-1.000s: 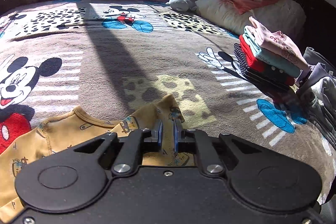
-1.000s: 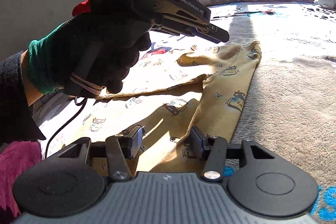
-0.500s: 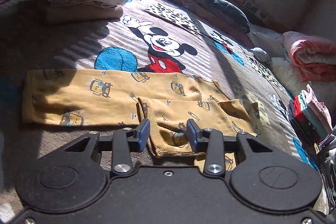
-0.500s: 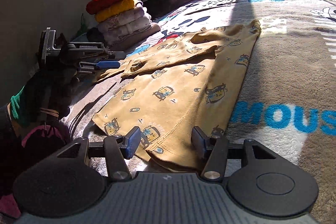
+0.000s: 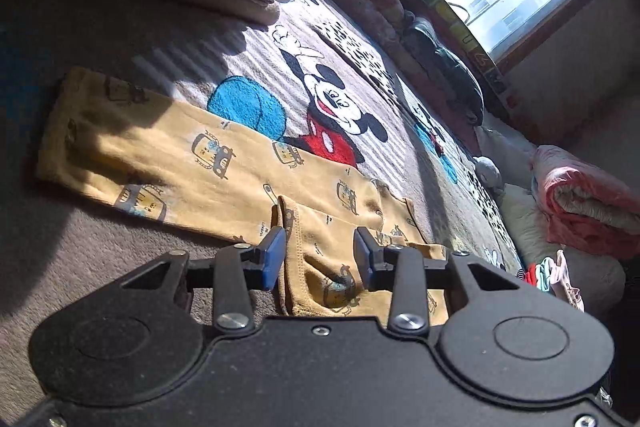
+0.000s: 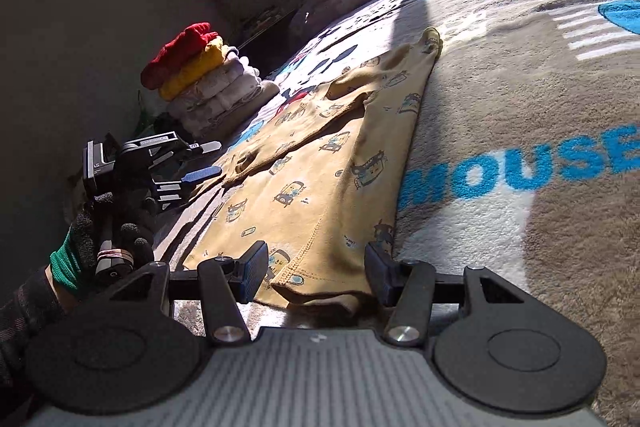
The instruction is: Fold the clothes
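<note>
A mustard-yellow child's top point(image 5: 224, 167) printed with small cars lies flat on the bed blanket point(image 5: 120, 227), one sleeve stretched left and a folded part near me. My left gripper point(image 5: 320, 259) is open, its blue pads on either side of a stitched edge of the fold without pinching it. In the right wrist view the same yellow top point(image 6: 320, 179) spreads away from me. The right gripper point(image 6: 314, 275) is open over the hem corner. The left gripper point(image 6: 192, 167) also shows there at the left, held in a gloved hand point(image 6: 108, 239).
A stack of folded clothes point(image 6: 200, 83) topped in red and yellow stands at the bed's left side. Another folded pile point(image 5: 552, 275) and a rolled pink quilt point(image 5: 580, 199) sit at the right. Pillows point(image 5: 436, 47) line the window wall.
One second ago the left gripper was shut on the top's fabric; it has let go and swung left, now open at the folded edge. The right gripper stayed open and dropped to the hem.
</note>
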A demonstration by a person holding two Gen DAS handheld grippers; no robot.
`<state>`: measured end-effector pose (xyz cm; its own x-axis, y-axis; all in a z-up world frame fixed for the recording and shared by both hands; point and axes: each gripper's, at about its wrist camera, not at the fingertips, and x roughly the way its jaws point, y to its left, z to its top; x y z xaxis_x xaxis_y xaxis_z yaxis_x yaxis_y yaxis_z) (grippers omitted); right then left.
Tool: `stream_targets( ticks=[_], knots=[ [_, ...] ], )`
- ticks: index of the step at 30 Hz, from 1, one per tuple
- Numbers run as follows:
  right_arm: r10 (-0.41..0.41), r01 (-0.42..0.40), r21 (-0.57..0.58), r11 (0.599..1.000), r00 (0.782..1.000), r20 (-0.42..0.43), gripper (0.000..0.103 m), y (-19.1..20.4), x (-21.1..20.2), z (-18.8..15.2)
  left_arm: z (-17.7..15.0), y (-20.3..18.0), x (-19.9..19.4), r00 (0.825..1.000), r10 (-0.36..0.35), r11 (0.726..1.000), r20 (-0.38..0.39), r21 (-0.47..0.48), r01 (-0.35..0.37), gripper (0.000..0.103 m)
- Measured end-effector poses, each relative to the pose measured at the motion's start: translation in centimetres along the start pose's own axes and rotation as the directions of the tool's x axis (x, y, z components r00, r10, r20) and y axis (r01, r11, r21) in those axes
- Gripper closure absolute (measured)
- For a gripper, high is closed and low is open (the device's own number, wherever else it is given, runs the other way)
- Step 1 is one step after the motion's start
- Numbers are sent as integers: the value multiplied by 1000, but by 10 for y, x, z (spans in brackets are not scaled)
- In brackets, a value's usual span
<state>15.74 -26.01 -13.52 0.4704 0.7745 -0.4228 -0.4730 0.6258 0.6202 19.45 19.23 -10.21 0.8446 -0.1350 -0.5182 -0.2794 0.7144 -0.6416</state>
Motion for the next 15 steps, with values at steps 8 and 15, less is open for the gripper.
stream_targets(
  ticks=[8,15],
  knots=[
    [13,-13,26,1000,1000,-5,49,-6,3,0,21,16,36,998,51,999,-39,18,-51,68],
    [24,-23,50,998,1000,-4,49,-11,7,2,16,6,37,998,27,996,-54,86,-22,80]
  ],
)
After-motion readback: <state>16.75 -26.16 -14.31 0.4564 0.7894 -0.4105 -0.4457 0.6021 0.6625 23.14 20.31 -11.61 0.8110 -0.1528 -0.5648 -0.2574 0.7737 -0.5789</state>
